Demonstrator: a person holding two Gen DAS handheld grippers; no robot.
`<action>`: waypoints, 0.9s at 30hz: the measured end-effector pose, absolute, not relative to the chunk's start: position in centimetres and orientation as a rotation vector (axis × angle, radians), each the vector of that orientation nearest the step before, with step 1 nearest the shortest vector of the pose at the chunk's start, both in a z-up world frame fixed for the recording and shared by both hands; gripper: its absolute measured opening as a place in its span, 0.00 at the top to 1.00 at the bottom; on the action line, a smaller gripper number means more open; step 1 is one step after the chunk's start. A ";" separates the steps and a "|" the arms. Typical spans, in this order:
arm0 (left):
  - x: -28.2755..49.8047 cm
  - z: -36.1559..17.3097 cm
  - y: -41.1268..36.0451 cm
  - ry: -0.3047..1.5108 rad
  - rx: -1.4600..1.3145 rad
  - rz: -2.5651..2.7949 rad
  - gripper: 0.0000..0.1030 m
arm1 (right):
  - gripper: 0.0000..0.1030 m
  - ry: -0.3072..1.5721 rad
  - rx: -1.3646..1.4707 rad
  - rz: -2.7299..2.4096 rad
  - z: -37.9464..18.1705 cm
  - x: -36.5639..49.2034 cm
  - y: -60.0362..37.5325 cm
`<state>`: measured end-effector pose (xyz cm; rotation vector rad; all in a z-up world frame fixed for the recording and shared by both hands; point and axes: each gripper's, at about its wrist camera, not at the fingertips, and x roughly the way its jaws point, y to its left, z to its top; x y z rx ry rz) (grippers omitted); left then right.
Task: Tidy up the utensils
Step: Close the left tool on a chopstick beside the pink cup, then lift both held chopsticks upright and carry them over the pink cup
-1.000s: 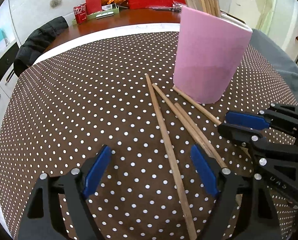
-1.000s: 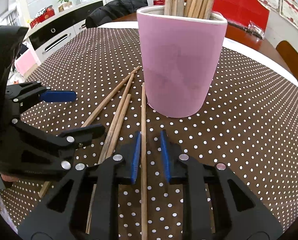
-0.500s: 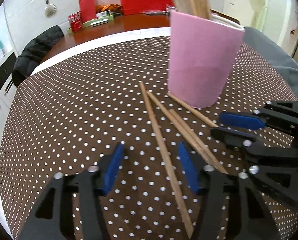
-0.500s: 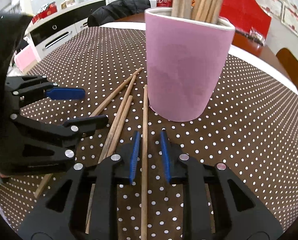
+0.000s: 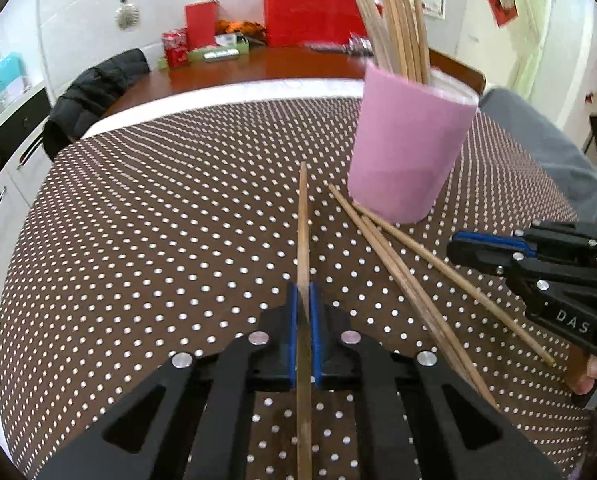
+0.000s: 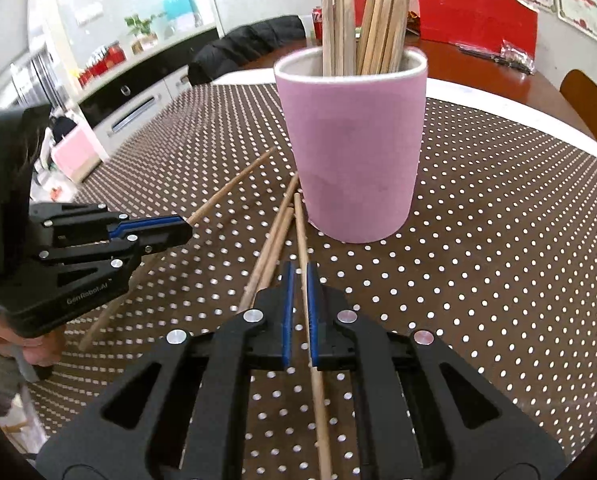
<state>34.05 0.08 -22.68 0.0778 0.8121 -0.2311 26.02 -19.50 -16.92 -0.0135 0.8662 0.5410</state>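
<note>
Most of the chopsticks already stand bunched in the pink cup [image 6: 354,148], which sits on the dotted counter [image 5: 138,240] just ahead of both pairs of fingers. Four are left outside it, and two of those are now in a grip.

The left gripper [image 5: 304,332] pinches one chopstick [image 5: 303,220] between its blue pads; the stick runs straight ahead of the fingers, with its tip short of the cup and to the cup's left. The right gripper [image 6: 299,312] pinches another chopstick [image 6: 300,224], whose far tip nearly reaches the foot of the cup. Two loose chopsticks [image 6: 274,236] lie on the counter just left of the right fingers, side by side and angled toward the cup.

By my reading, what is left is to carry the two gripped sticks into the cup and then fetch the loose pair.

A second ago the left fingers stood wide apart over the counter with the stick lying between them; they have just been closing and now clamp it. The right fingers, then narrowly straddling their stick, have also just closed on it. Both grippers sit a little higher and farther from the counter than before.
</note>
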 end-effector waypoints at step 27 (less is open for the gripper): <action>32.8 -23.3 0.4 0.808 0.026 -0.242 0.94 | 0.95 0.907 -0.252 0.465 -18.3 25.3 -15.5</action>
